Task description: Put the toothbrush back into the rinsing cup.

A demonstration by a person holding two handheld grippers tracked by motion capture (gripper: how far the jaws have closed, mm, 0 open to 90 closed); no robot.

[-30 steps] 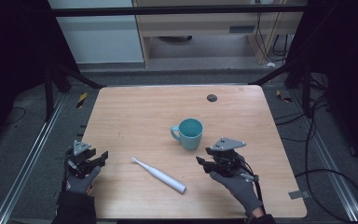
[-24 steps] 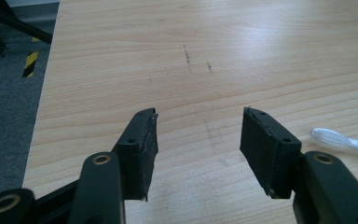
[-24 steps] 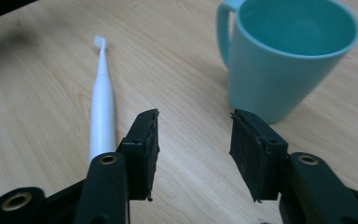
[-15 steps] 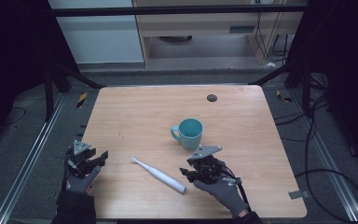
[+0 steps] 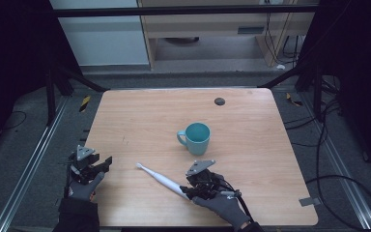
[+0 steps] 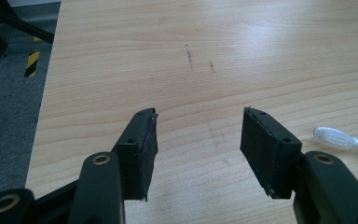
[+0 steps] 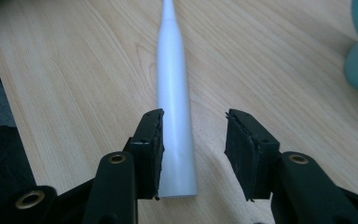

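The right gripper (image 5: 189, 192) has slid left from beside the mug (image 5: 196, 138) to the toothbrush (image 5: 162, 180) handle, jaws closing around it.

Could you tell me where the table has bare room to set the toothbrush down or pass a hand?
The table is bare across its far half, between the far edge and the mug, apart from a small dark spot. The right side beyond the mug is free too. It is crowded near the front, where the toothbrush lies between the left hand-held gripper and right hand-held gripper.

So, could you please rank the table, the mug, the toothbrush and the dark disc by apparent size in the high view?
1. Table
2. Toothbrush, longest, though slim
3. Mug, bulkier but shorter
4. Dark disc
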